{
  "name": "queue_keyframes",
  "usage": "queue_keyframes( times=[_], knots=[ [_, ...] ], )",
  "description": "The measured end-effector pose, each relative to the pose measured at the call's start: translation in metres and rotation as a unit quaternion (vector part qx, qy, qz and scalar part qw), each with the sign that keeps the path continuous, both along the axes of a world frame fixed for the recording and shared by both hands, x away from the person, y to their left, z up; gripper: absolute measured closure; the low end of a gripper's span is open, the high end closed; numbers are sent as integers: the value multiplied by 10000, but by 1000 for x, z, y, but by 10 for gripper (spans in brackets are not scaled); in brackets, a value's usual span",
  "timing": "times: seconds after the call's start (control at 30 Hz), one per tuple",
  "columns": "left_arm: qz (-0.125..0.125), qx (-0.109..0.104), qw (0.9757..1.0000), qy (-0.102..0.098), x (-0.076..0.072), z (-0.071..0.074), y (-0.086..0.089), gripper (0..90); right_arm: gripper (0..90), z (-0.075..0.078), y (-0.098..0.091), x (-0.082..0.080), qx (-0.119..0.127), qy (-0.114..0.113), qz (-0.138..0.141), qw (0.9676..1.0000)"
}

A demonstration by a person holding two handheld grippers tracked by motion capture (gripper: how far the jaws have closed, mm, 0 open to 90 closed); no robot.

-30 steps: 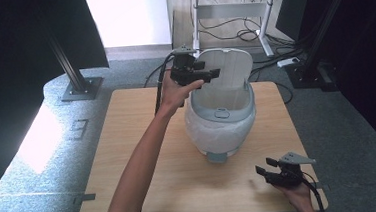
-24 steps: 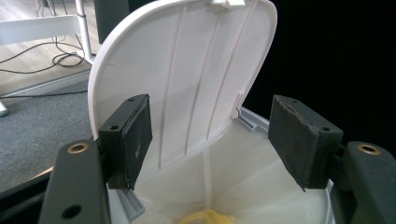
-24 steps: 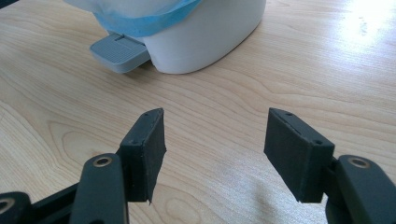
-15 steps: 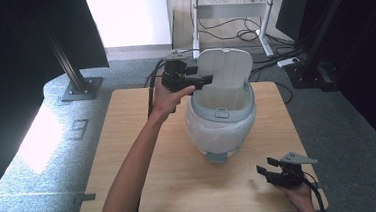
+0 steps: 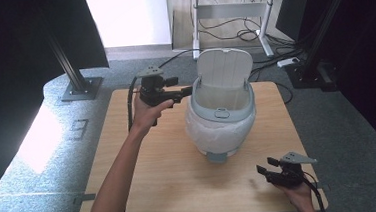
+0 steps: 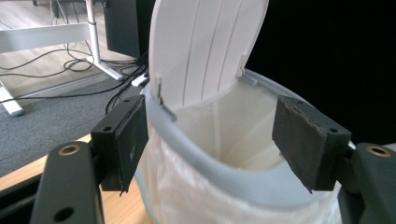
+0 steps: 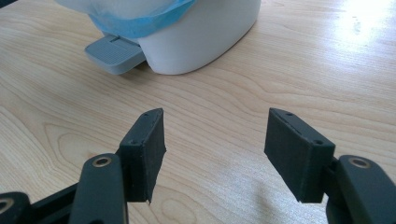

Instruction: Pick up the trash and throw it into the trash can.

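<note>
A white pedal bin [image 5: 222, 128] with a grey rim stands in the middle of the wooden table [image 5: 155, 163]. Its lid [image 5: 223, 71] is raised upright, and a white bag lines the inside. My left gripper [image 5: 187, 91] hovers just left of the bin's rim, pointing at it, open and holding nothing. In the left gripper view the left gripper [image 6: 219, 140] frames the grey rim [image 6: 224, 170] and the lid [image 6: 205, 46] without touching them. My right gripper [image 5: 262, 172] rests low at the table's near right, open. In the right gripper view the right gripper [image 7: 215, 149] faces the grey pedal [image 7: 114, 53], well short of it.
A black stand base [image 5: 79, 88] sits on the floor to the left of the table. Behind the table a desk frame [image 5: 229, 10] stands over loose cables. A power strip [image 5: 293, 61] lies on the floor at the back right.
My left hand has drawn away from the raised lid, moving left and a little lower beside the bin. The lid stays up. The right gripper has not moved.
</note>
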State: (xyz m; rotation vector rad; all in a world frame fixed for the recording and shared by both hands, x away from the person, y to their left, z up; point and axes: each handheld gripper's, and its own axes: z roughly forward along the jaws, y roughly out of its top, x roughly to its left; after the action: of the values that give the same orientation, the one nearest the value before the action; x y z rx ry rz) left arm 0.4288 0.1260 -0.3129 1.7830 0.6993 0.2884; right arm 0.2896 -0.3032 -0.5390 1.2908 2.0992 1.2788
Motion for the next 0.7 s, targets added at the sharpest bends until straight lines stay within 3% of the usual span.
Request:
queue_keyframes(
  times=[0.27, 0.7],
  knots=[
    [18, -5, 10000, -39, -20, -18, 21, 267, 376, 0, -1, 0, 1, 15, -19, 10000],
    [191, 285, 9994, -85, -61, -61, 50, 262, 373, 1, -1, 0, -13, 8, -45, 10000]
  ],
)
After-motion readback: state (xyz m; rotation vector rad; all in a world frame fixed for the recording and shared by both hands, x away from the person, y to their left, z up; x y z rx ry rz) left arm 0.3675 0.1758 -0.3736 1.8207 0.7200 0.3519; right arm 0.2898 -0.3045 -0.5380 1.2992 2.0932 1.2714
